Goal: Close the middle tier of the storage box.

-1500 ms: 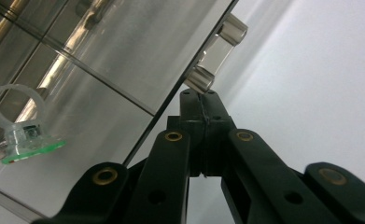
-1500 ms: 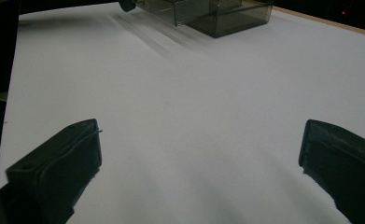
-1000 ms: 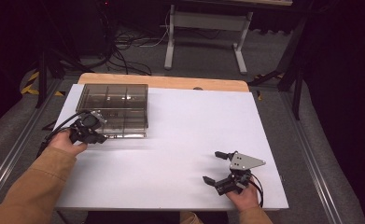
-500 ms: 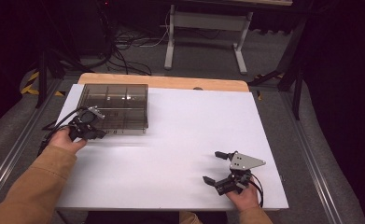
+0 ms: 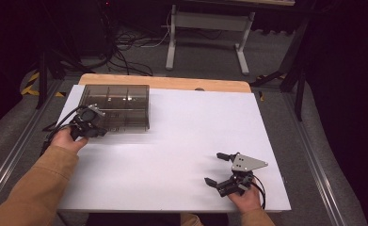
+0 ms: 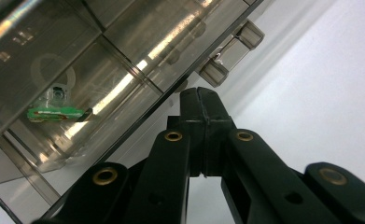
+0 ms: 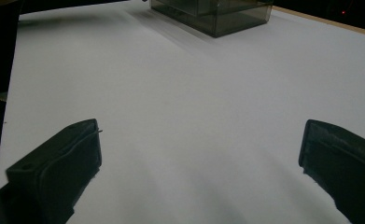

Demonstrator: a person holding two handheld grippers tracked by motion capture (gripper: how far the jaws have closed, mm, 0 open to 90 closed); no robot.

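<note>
The box [image 5: 115,107] sits at the table's [image 5: 181,141] ten o'clock corner. The left tool [image 5: 97,127], jaws pressed together and empty, touches its near edge by the latches; the right tool [image 5: 218,168], spread wide and empty, rests well apart at five o'clock.

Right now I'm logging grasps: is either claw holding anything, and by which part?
Nothing is held. The left claw is shut on itself at the front edge of the smoky compartment box, near its latch. The right claw is open over the white table.
</note>
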